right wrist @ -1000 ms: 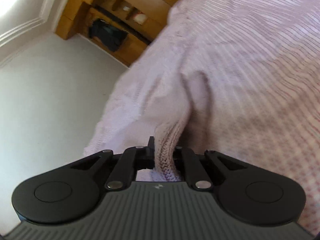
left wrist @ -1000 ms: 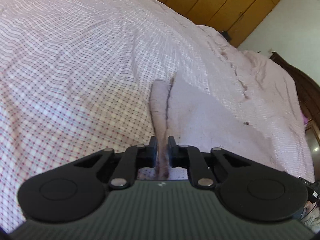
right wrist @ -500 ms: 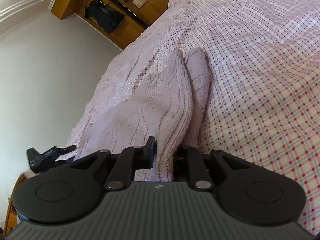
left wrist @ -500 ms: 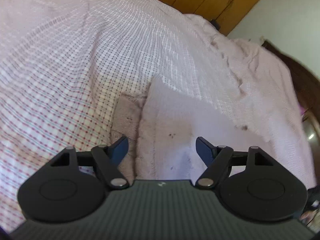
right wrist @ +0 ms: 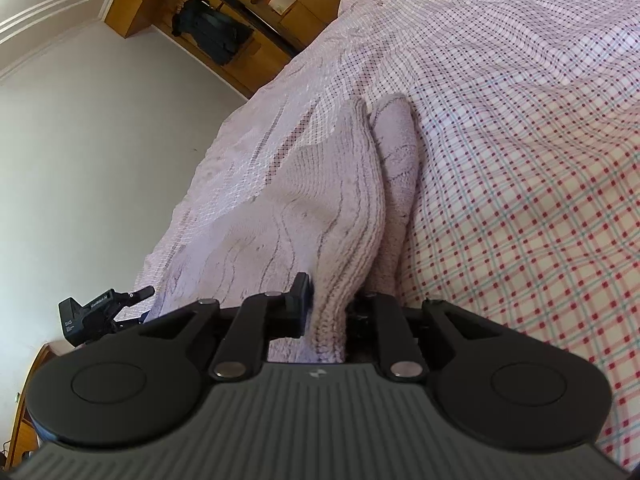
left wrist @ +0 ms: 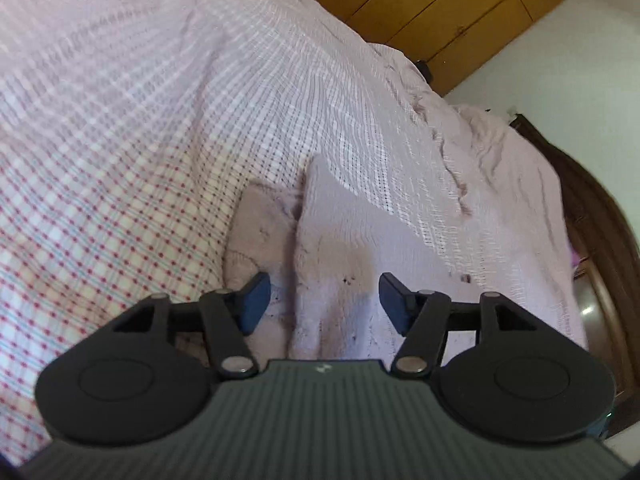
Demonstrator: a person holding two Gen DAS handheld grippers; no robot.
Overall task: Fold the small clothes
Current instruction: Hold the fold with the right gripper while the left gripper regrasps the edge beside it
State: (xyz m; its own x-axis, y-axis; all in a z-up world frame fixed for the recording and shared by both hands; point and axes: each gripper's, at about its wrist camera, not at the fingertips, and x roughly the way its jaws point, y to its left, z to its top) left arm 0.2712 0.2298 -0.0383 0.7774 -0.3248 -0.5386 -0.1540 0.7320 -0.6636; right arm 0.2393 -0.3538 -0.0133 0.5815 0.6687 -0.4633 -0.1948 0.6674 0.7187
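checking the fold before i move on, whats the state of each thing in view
knit garment: folded over on itself, lying on the bed
left tongs: closing, pads clear of the knit between them
right tongs: shut on the knit's edge
checked bedsheet: spread out, wrinkled

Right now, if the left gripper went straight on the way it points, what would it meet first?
Probably the pale pink knitted garment lying on the checked bedspread; the left gripper has closing jaws that straddle it untouched, though depth is unclear.

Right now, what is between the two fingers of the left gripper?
In the left wrist view, the pale pink knitted cloth lies between them, on the checked bedsheet. The left gripper is closing, but its pads do not press the cloth.
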